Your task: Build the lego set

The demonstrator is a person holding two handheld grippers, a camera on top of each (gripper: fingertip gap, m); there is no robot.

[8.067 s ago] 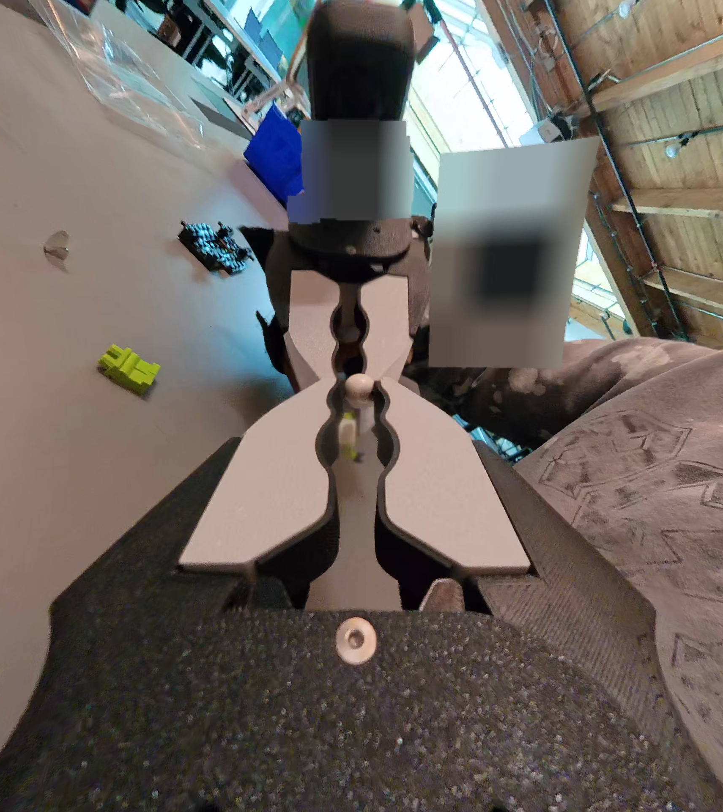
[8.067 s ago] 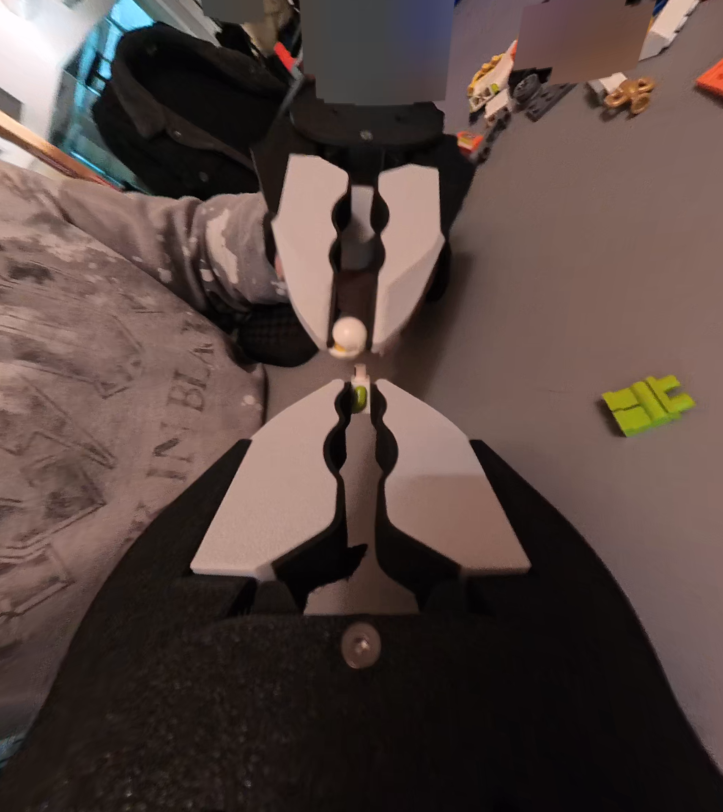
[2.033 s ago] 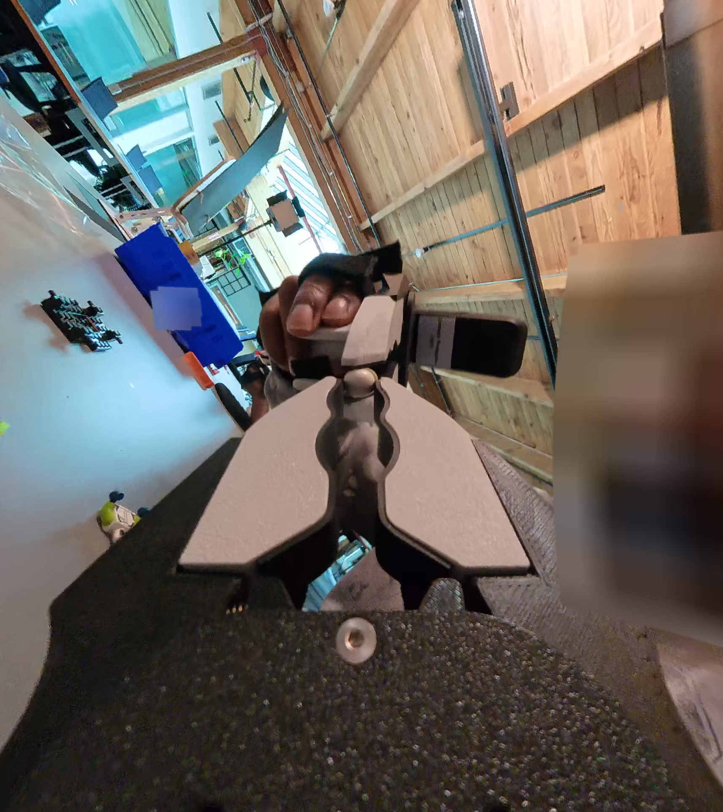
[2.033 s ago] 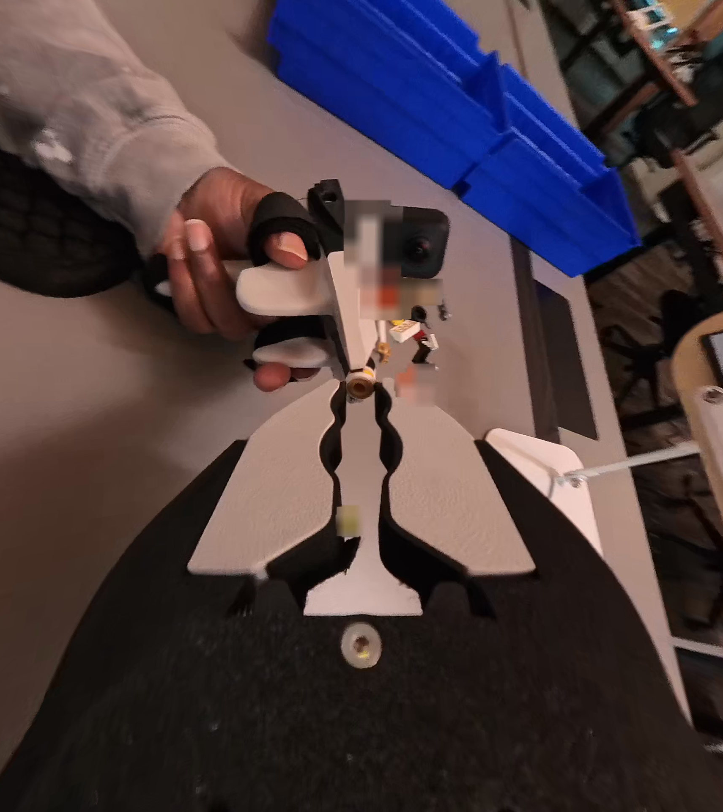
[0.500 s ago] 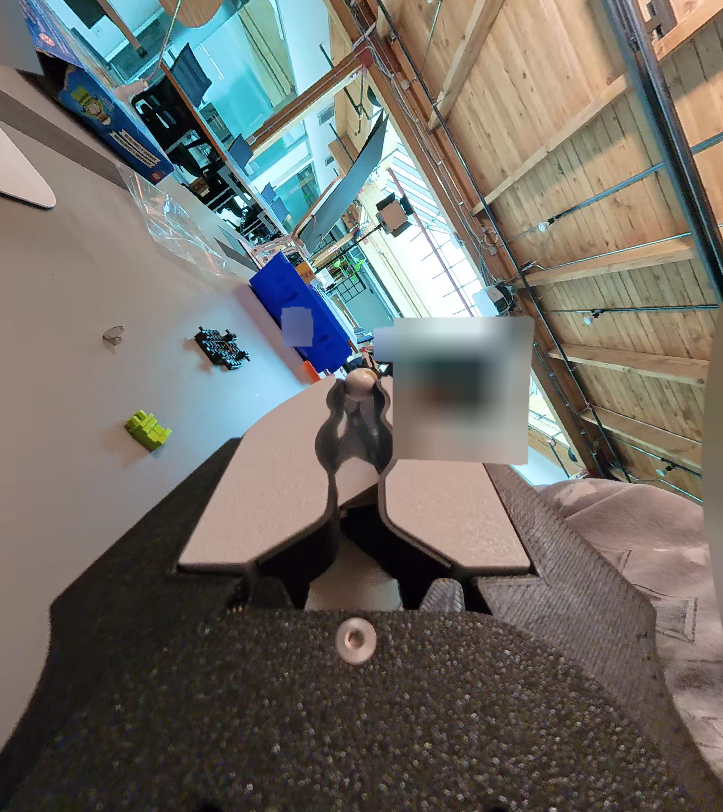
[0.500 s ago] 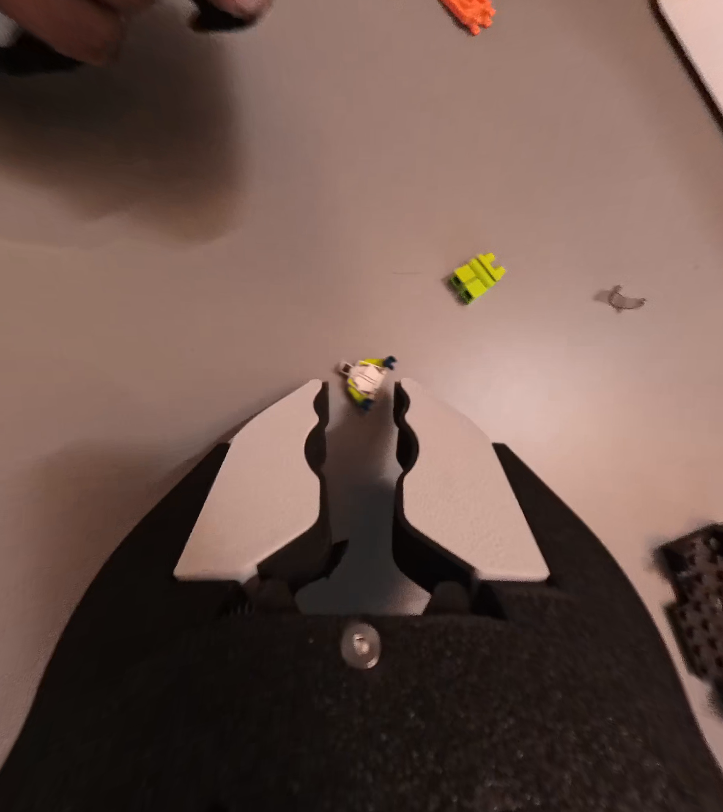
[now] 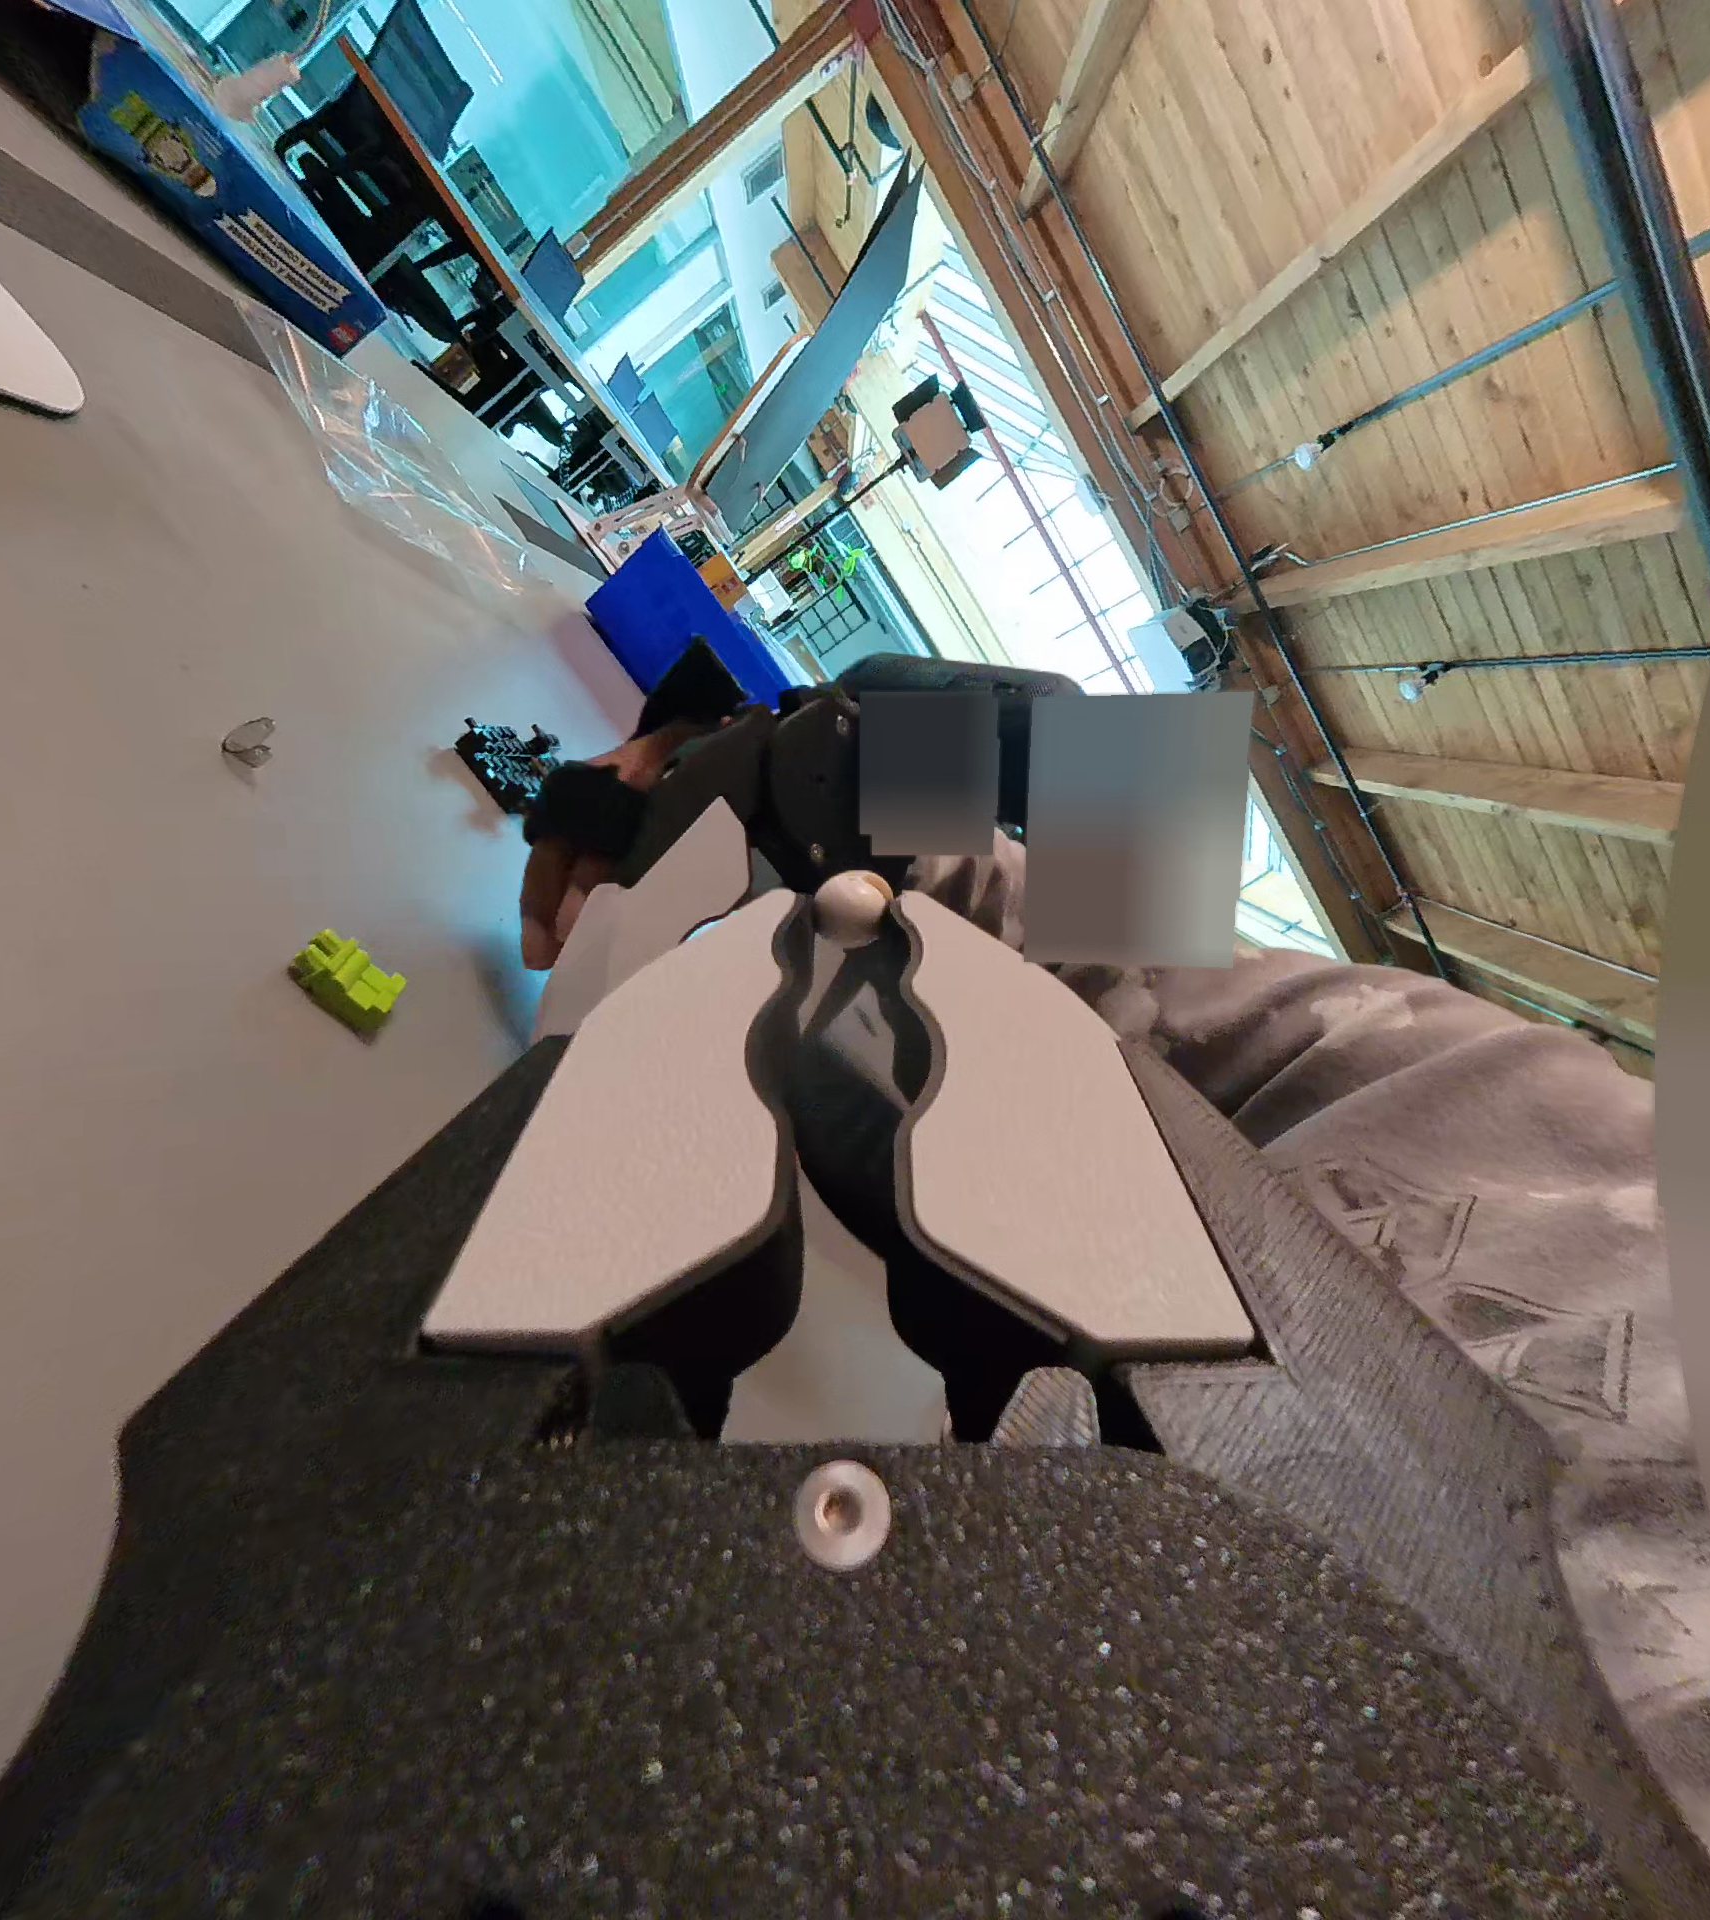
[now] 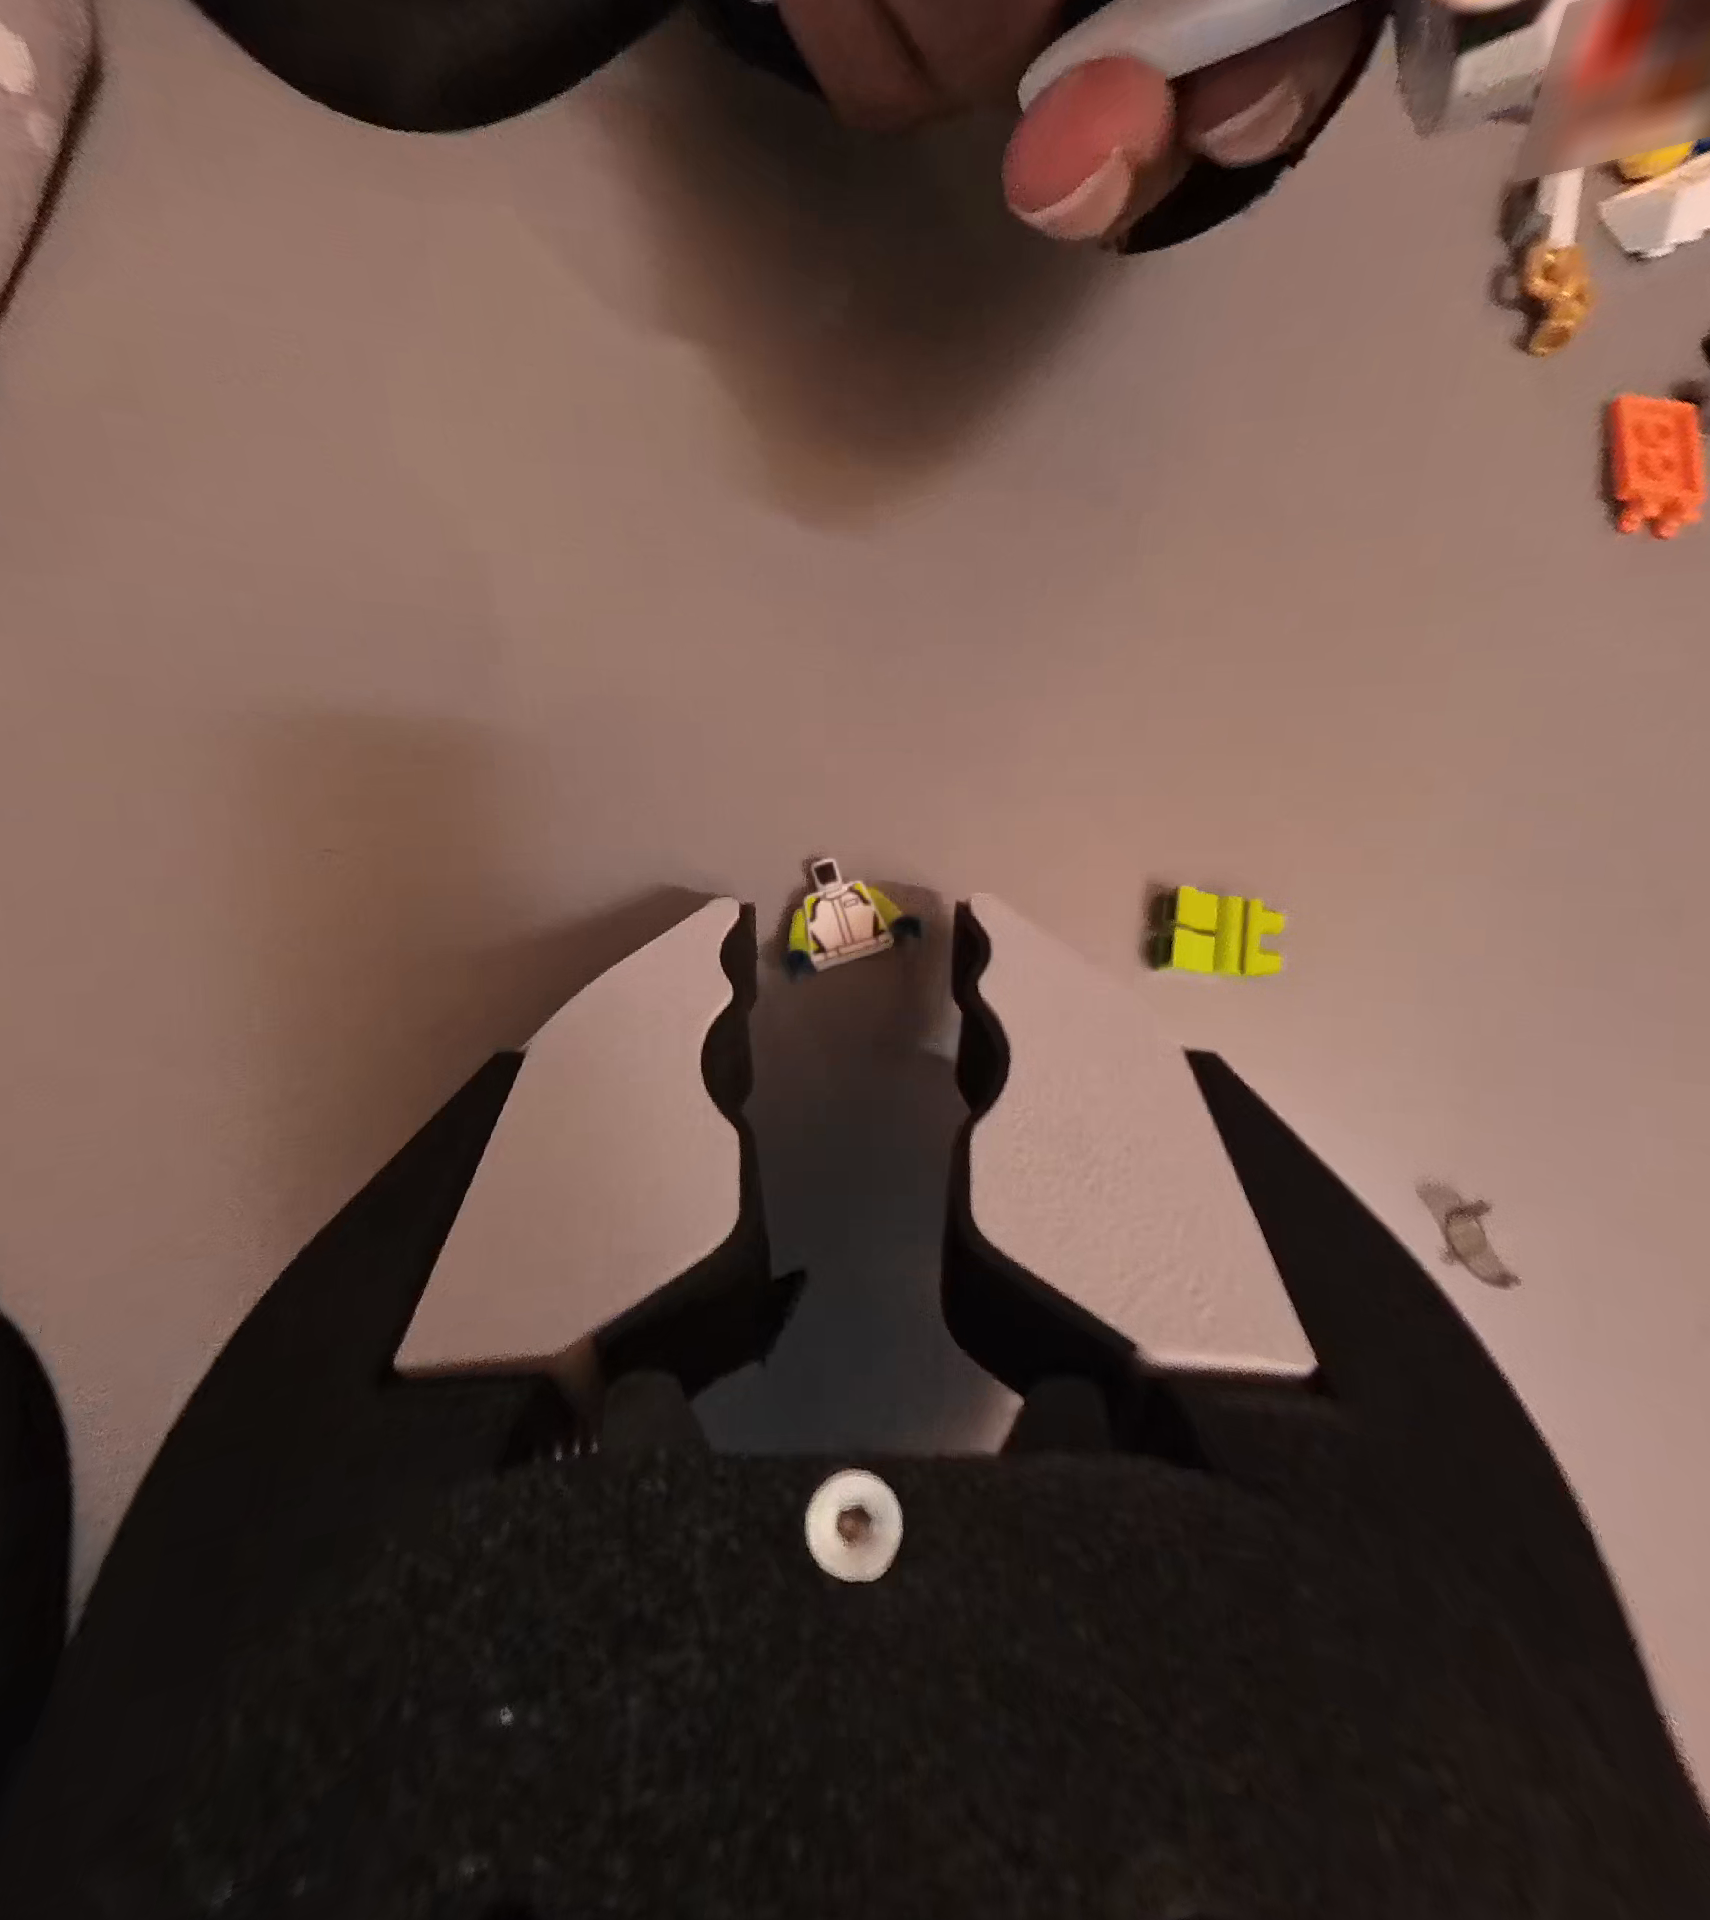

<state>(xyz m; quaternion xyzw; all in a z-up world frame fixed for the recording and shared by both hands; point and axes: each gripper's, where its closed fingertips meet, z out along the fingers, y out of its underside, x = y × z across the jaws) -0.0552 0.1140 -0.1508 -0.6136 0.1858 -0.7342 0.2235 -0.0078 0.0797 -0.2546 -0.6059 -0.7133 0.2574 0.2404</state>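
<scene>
The lego set lies in pieces on a grey table (image 7: pixel 103 935), and in the left wrist view the left gripper (image 7: pixel 853 914) is lifted off it, its two pale fingers closed on a small round off-white minifigure head (image 7: pixel 851 906) pinched right at the tips. To its left a lime-green leg piece (image 7: pixel 348 971) rests on the table, with a black studded piece (image 7: pixel 508 756) farther back, a small clear part (image 7: pixel 248 738) off to the left, and a blue bin (image 7: pixel 674 623) beyond. A hand (image 7: pixel 570 862) holding the other gripper shows just behind the fingertips. In the right wrist view the right gripper (image 8: pixel 853 920) points down at the table with its fingers spread apart and holding nothing; a minifigure torso (image 8: pixel 843 923), white with lime-green arms, lies flat on the table between the two tips, touching neither. The lime-green leg piece (image 8: pixel 1212 931) lies just to the right of the right-hand finger, the clear part (image 8: pixel 1464 1231) lower right, an orange plate (image 8: pixel 1653 465) near a blurred heap of mixed pieces (image 8: pixel 1682 197) at the upper right, and a hand (image 8: pixel 1090 135) is at the top edge.
</scene>
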